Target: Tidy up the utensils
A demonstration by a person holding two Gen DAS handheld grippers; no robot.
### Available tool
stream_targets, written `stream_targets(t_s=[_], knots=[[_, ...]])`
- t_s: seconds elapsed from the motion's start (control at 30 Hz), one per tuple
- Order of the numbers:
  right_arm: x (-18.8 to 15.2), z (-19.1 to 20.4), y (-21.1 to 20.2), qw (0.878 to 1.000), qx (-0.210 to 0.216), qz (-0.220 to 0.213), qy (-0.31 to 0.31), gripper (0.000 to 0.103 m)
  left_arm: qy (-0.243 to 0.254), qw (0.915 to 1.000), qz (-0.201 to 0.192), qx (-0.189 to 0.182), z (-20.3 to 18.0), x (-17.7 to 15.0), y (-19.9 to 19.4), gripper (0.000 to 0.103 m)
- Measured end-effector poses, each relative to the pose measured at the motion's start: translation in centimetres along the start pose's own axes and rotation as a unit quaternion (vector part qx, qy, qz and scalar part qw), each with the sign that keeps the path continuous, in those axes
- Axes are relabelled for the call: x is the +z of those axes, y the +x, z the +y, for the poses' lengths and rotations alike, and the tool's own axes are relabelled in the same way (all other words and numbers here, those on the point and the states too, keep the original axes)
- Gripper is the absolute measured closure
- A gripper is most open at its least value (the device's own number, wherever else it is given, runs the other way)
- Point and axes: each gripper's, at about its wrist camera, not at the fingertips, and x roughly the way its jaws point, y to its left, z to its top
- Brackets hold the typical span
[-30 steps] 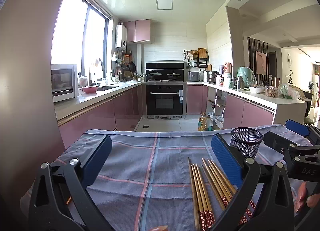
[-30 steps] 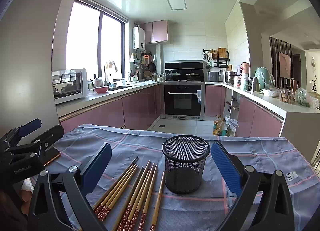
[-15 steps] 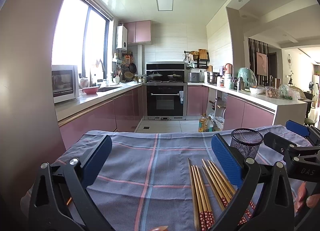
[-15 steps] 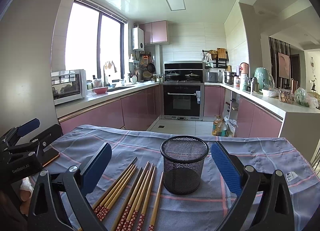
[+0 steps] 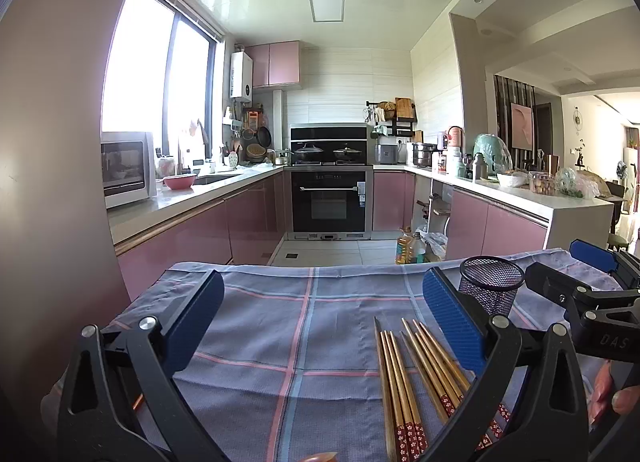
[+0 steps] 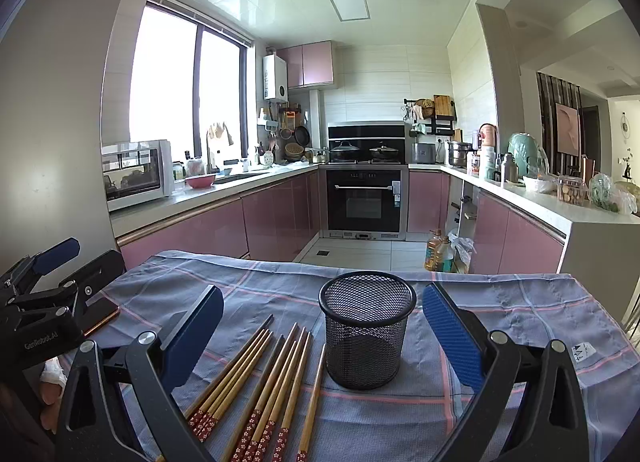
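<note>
Kitchen setting, table covered with a blue-grey checked cloth with pink and blue lines. Left gripper held low over the near edge of the cloth, fingers spread wide, nothing between the blue pads; bare cloth lies in the gap. Right gripper likewise spread wide and holding nothing, hovering above the table. Chopsticks lie flat on the cloth in a loose fan, wooden shafts with red flower-patterned ends toward the near edge, tips pointing away toward the kitchen. In the right wrist view they sit between the right gripper's fingers, left of centre; one stick lies a little apart on the right side of the group, just beside the cup. Black wire-mesh cup stands upright on the cloth, just right of the chopsticks, apparently with nothing in it. From the left wrist view the chopsticks lie at the right finger's side, partly hidden under it, and the mesh cup stands farther back, beyond that finger. The right gripper shows at the far right edge of that view, beside the cup. Small white tag on the cloth's right side. Dark flat object with a copper edge lies on the cloth at far left; cannot identify it.
</note>
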Motion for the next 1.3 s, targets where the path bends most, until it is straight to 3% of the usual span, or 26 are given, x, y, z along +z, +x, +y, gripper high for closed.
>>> stream_targets(t_s=[1.3], knots=[[-0.09, -0.28, 0.29, 1.0, 0.001, 0.0, 0.006, 0.007, 0.005, 1.0, 0.002, -0.004, -0.32, -0.02, 0.39, 0.005]])
